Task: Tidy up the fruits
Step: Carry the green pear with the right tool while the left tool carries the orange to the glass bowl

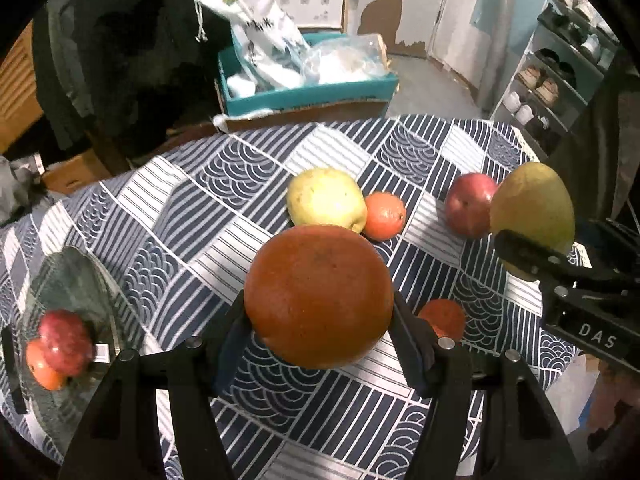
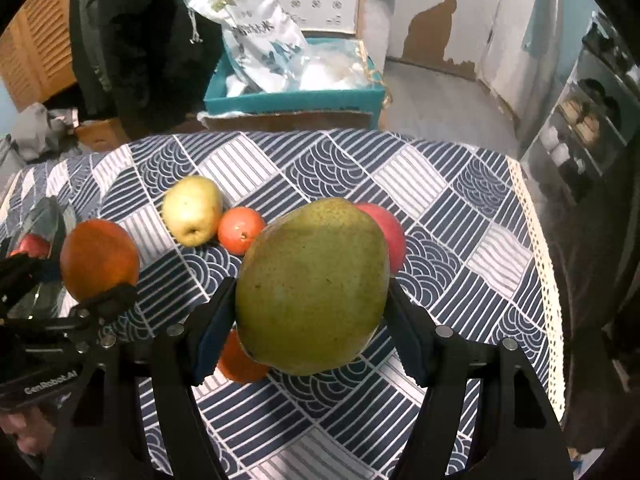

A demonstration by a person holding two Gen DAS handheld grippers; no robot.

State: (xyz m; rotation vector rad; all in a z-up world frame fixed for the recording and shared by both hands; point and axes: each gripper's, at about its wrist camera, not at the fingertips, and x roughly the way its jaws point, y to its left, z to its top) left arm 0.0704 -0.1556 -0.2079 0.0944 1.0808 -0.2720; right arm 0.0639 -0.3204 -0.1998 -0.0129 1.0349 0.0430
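Note:
My left gripper is shut on a large orange, held above the table; the same orange shows at the left of the right wrist view. My right gripper is shut on a green mango, also lifted; the mango shows at the right of the left wrist view. On the patterned cloth lie a yellow pear, a small orange, a red apple and another small orange. A glass bowl at the left holds a red apple and an orange.
The table's blue-and-white cloth ends in a lace edge on the right. Beyond the far edge stands a teal box with plastic bags. A shoe rack stands at the far right.

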